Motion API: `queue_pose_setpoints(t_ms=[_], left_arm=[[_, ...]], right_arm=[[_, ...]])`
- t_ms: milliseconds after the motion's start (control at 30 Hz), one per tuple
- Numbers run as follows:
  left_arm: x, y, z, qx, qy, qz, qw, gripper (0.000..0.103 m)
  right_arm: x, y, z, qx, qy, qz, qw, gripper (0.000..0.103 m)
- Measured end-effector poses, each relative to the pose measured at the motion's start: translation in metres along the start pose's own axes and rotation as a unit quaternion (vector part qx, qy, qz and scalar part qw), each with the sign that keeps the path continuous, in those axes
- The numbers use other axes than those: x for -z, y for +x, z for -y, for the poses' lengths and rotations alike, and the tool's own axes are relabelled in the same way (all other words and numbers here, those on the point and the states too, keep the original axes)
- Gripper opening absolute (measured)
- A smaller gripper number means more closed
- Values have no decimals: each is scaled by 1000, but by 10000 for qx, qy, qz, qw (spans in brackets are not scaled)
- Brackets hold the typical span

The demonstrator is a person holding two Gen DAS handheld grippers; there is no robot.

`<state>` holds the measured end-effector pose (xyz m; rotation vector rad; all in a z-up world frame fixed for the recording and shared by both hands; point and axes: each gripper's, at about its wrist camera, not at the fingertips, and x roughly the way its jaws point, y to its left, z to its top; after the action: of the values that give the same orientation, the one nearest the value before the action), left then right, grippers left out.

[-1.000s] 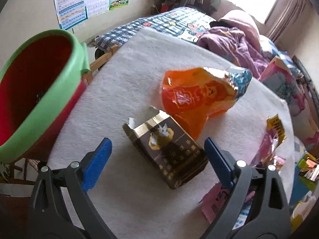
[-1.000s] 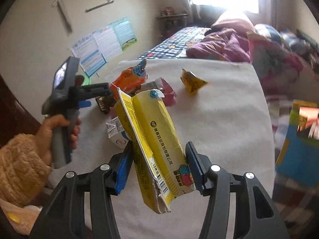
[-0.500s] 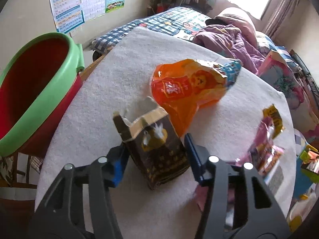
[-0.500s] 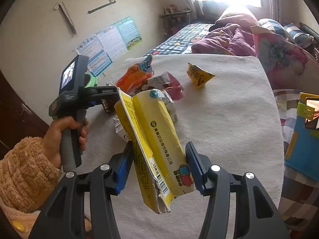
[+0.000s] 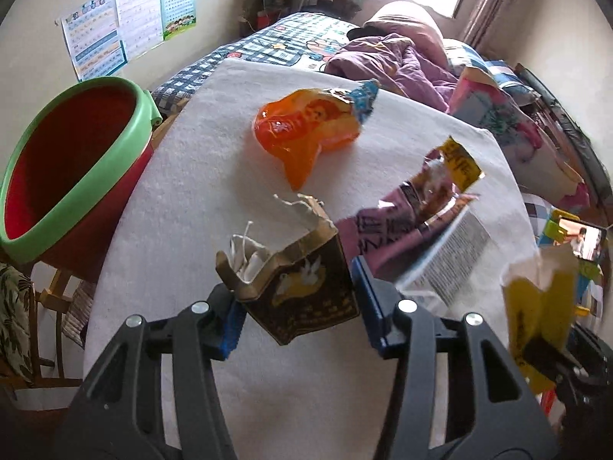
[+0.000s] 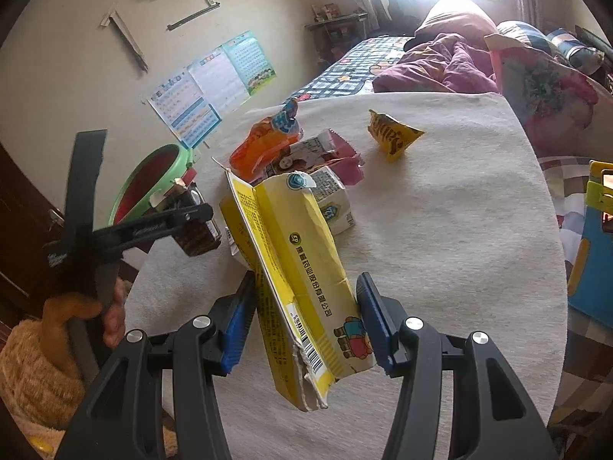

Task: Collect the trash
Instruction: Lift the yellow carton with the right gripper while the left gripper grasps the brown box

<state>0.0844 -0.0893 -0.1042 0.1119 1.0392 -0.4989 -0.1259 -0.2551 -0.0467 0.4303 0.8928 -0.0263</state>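
Two grippers: the left gripper (image 5: 295, 308) and the right gripper (image 6: 306, 324). Three cartons: one brown carton (image 5: 302, 287), one yellow carton (image 6: 295, 268), one small white carton (image 6: 333, 207). Three wrappers on the white tabletop (image 6: 459, 230): one orange bag (image 5: 306, 130), one pink wrapper (image 6: 337, 153), one yellow wrapper (image 6: 392, 136). One red basin with a green rim (image 5: 72, 176). Three wall charts (image 5: 130, 34)
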Motion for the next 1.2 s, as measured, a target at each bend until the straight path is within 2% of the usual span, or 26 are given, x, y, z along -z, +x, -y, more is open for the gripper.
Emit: queue_pose_setpoints(t_ms=[233,267,333,467,633,767,900,1200], left_arm=[[10,4,-3,-51,-53,-114,9999,51],[12,3,-5,-57,-82,-112,9999,53],[15,-1,-7,-57,-135,-63,9999,64],[22,-4,-12,-37,-295,-25,9996,71],[19,4,-21,-156,-509,-60,9986,72],[12,16,-22,-275,-464,-131,9985,72],[12,26,-23,-205,-549,-255,9980,71],[8,35,-11,-194,-215,-326,9990,69]], right_arm=[[1,1,-7,-48,-57,10,10000,52],[1,1,-7,-47,-53,9,10000,52],[1,1,-7,-46,-44,5,10000,52],[1,3,-9,-57,-43,-13,10000,52],[0,5,-14,-97,-98,-35,9999,52],[1,7,-16,-109,-124,-71,9998,52],[1,6,-16,-81,-119,-62,9999,52],[0,2,-12,-3,-15,-23,10000,52]])
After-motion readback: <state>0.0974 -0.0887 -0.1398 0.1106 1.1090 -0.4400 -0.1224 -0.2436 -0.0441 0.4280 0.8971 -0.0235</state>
